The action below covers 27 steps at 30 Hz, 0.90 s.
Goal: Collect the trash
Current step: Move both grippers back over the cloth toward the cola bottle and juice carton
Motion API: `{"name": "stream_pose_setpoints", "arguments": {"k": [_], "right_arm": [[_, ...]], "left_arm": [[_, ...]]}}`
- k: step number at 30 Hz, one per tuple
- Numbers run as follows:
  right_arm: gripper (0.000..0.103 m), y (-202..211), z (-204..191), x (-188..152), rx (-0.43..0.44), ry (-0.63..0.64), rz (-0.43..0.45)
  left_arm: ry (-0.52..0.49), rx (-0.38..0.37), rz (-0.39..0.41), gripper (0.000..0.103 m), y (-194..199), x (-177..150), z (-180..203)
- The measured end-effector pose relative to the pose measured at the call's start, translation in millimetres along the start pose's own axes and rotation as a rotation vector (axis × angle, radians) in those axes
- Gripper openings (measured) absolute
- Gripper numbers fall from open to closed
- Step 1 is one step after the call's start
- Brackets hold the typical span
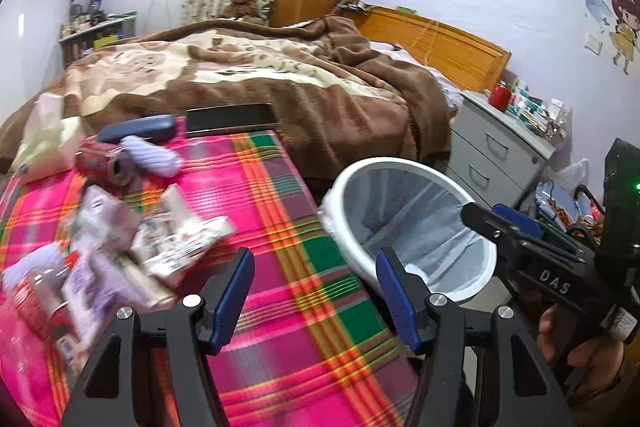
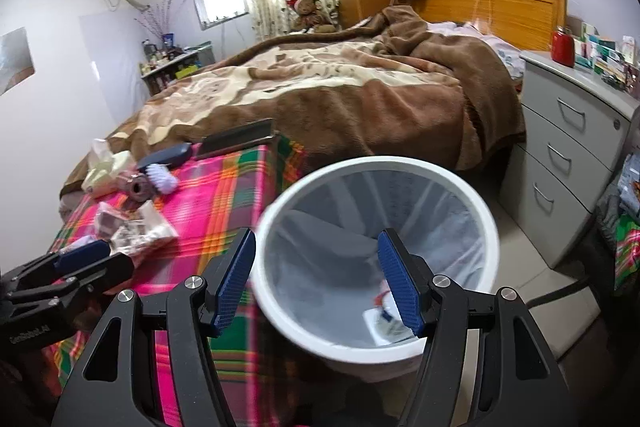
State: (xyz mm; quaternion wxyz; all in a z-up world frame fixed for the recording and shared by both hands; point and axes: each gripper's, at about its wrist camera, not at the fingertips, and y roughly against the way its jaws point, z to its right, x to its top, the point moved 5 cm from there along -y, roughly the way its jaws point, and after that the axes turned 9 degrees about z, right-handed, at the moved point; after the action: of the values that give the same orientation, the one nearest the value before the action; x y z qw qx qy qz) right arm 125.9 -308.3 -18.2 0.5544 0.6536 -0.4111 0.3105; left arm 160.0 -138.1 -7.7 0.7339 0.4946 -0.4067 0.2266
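- Trash (image 1: 168, 247) lies in a loose heap on the plaid cloth (image 1: 280, 227), at about 9 o'clock in the left wrist view: crumpled wrappers, white paper scraps and purple packets, blurred.
- At about 10 o'clock in that view sit a red can (image 1: 100, 163) on its side, a ribbed lilac roll (image 1: 154, 155) touching it, and a dark blue case (image 1: 138, 131) just behind them.
- The left gripper (image 1: 316, 291) hangs over the cloth with its blue pads (image 1: 234, 295) spread wide and nothing between them.
- The bin (image 2: 376, 259), white with a clear liner, stands on the floor just beside the cloth's edge, at 3 o'clock from the heap.
- A piece of white packaging (image 2: 386, 325) lies at the bottom of the bin, at 5 o'clock inside its rim.
- The right gripper (image 2: 318, 279) is poised above the bin's mouth, jaws gaping and empty; one pad (image 2: 236, 279) overlaps the near rim.
- Beyond the cloth, at 12 o'clock, a brown blanket (image 2: 340, 87) covers the bed.
- A grey drawer unit (image 2: 568, 155) stands at 3 o'clock in the right wrist view, with a red jar (image 2: 563, 45) on top.
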Motion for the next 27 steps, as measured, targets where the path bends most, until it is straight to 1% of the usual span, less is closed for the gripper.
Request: {"name": "stream_pose_setpoints", "arguments": {"k": [5, 8, 11, 14, 17, 22, 24, 27], "right_arm": [[0.065, 4.4, -28.0, -4.9, 0.055, 0.035, 0.007], [0.065, 3.7, -46.7, -9.9, 0.096, 0.049, 0.002], [0.065, 1.3, -68.5, -17.2, 0.137, 0.074, -0.012], [0.065, -1.2, -86.1, -22.5, 0.173, 0.091, -0.027], [0.065, -3.0, -103.9, -29.3, 0.209, 0.103, -0.045], [0.065, -2.7, -131.1, -41.2, 0.262, 0.134, -0.072], [0.065, -2.4, -140.7, -44.8, 0.281, 0.145, -0.080], [0.065, -4.3, -156.9, -49.2, 0.304, 0.167, -0.094]], "left_arm": [[0.031, 0.063, 0.029, 0.063, 27.7, -11.8, -31.6], [0.042, 0.129, 0.055, 0.063, 47.1, -18.4, -56.7], [0.081, 0.162, 0.064, 0.063, 61.9, -24.5, -82.6], [0.100, 0.215, 0.072, 0.063, 76.6, -29.2, -109.8], [0.127, 0.245, 0.087, 0.063, 92.2, -36.0, -132.6], [0.172, 0.308, 0.079, 0.063, 110.7, -48.0, -173.3], [0.174, 0.315, 0.073, 0.065, 112.9, -51.7, -185.1], [0.188, 0.333, 0.057, 0.066, 113.6, -56.2, -201.3]]}}
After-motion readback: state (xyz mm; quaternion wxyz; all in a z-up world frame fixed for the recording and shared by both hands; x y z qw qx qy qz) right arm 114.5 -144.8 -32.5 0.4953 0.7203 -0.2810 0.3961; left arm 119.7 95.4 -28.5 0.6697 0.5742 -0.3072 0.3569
